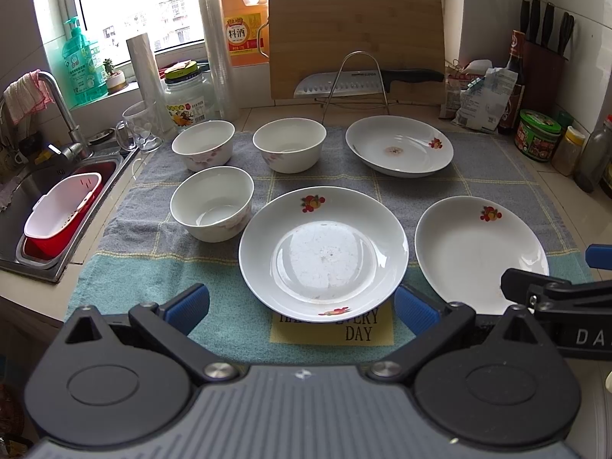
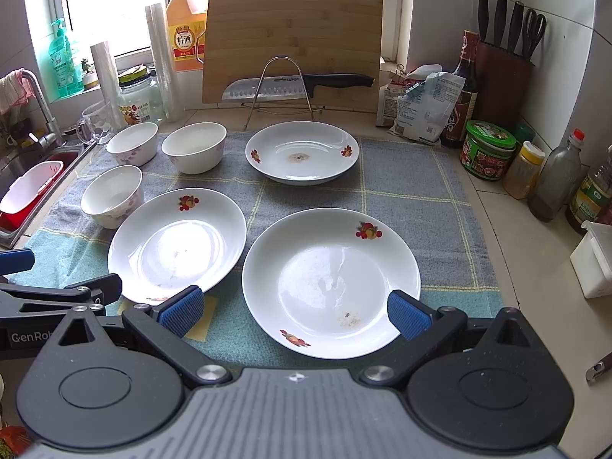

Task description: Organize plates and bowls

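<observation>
Three white plates with fruit prints lie on a checked cloth [image 1: 493, 183]: a near middle plate [image 1: 323, 252], a near right plate [image 1: 478, 252] and a far plate [image 1: 399, 146]. Three white bowls stand at the left: two at the back [image 1: 203, 144] [image 1: 289, 144], one nearer [image 1: 211, 202]. My left gripper [image 1: 302, 306] is open and empty, its jaws either side of the middle plate's near rim. My right gripper [image 2: 294, 311] is open and empty at the near rim of the right plate [image 2: 331, 281]. The middle plate [image 2: 178, 243], far plate [image 2: 302, 152] and bowls [image 2: 112, 196] also show there.
A sink [image 1: 23, 206] with a red-and-white basket [image 1: 61, 218] is at the left. A cutting board [image 1: 355, 38], knife on a wire rack [image 1: 367, 80], bottles and a glass mug [image 1: 139, 128] line the back. Jars [image 2: 487, 149], bottles and a knife block [image 2: 503, 72] stand at the right.
</observation>
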### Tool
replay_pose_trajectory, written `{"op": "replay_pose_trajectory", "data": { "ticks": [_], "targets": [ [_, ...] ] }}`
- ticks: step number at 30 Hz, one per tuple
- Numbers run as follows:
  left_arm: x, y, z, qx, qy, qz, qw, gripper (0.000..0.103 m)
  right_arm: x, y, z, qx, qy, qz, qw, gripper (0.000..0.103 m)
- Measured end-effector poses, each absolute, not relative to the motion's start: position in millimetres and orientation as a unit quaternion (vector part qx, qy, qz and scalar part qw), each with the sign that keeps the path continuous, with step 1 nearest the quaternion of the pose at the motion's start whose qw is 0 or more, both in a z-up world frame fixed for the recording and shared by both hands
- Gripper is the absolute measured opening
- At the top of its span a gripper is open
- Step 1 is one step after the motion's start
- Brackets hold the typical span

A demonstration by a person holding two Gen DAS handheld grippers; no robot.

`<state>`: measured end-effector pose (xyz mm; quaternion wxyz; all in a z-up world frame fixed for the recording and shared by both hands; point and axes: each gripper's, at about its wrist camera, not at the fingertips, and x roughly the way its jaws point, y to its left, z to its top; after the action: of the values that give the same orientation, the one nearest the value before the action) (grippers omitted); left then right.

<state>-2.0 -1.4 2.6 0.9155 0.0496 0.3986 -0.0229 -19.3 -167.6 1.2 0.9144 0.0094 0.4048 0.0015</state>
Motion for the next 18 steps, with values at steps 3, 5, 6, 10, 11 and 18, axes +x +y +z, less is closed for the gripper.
{"op": "replay_pose_trajectory", "data": {
  "ticks": [3, 5, 6, 10, 11, 18],
  "targets": [
    [-2.0, -1.1, 2.9, 0.05, 0.398, -0.023, 0.916, 0.102, -19.5, -167.6, 1.4, 0.009, 0.405, 0.001, 0.914, 0.103],
    [-1.9, -0.8, 3.2, 0.05, 0.398, -0.023, 0.916, 0.102, -18.9, -168.3, 1.7, 0.01, 0.404, 0.002, 0.915, 0.103],
    [-1.8, -0.9, 3.3, 0.05, 0.399, -0.023, 0.916, 0.102, -18.8, -168.4, 1.9, 0.01, 0.404, 0.002, 0.915, 0.103],
    [-1.9, -0.7, 3.2, 0.051, 0.399, -0.023, 0.915, 0.102, -18.0, -168.5, 2.6, 0.009, 0.404, 0.002, 0.915, 0.103],
    [-1.7, -0.3, 3.7, 0.051, 0.399, -0.022, 0.915, 0.102, -17.7, -168.7, 2.8, 0.009, 0.404, 0.002, 0.915, 0.103],
    [-1.6, 0.7, 4.1, 0.051, 0.399, -0.023, 0.915, 0.102, -17.4, -168.9, 2.5, 0.01, 0.404, 0.001, 0.915, 0.103]
  ]
}}
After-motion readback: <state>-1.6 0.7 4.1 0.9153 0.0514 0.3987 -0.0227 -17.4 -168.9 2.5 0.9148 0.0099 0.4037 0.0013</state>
